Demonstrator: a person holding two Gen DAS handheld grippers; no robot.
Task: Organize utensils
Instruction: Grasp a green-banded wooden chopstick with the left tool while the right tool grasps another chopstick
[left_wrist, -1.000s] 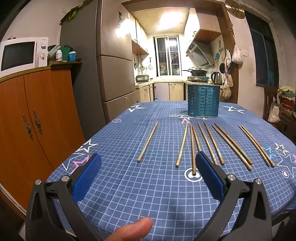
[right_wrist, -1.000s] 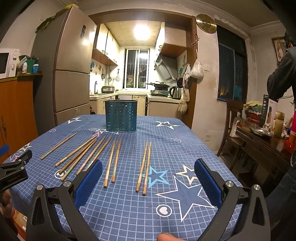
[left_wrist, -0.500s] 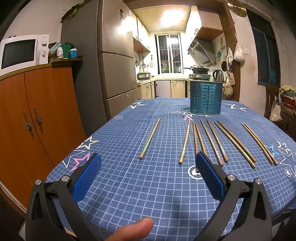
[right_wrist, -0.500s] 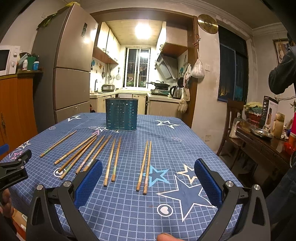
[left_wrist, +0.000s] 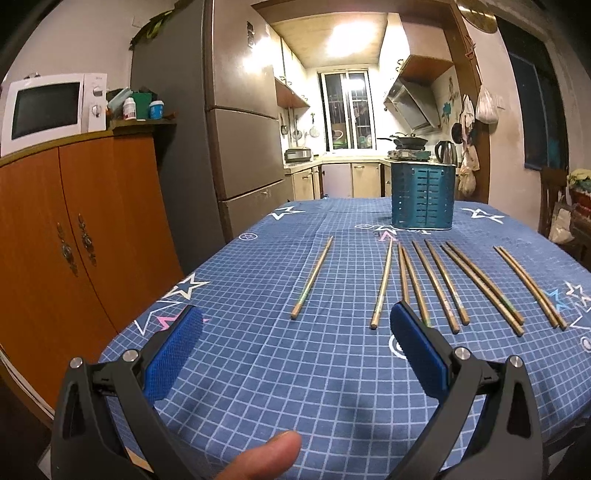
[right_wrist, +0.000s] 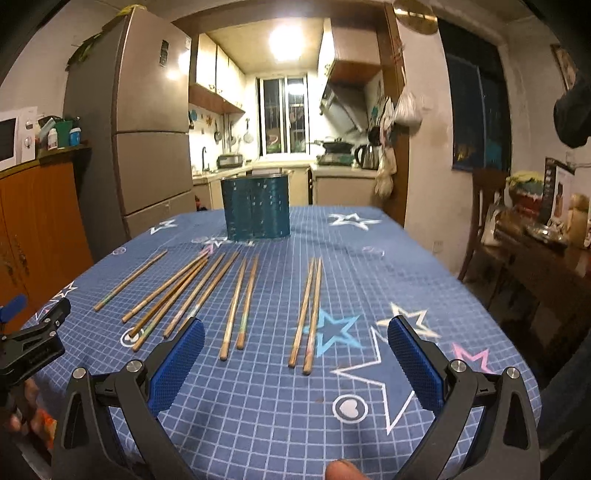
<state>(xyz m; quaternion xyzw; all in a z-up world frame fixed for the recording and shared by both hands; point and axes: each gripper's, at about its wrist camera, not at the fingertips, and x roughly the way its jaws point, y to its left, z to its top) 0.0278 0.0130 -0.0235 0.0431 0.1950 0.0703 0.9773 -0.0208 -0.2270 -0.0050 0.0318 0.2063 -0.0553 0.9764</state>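
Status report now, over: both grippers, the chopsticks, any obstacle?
Left gripper open, empty. Right gripper open, empty. Chopsticks all flat on tablecloth, holder behind them. Nothing blocking.

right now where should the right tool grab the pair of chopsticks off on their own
Probably from straight above, near the near ends of the pair of chopsticks. They lie flat on the tablecloth, side by side, pointing away, so the open right tool can pinch across both.

Fridge (left_wrist: 236, 122), microwave (left_wrist: 51, 110), orange cabinet (left_wrist: 74, 236) by kitchen.
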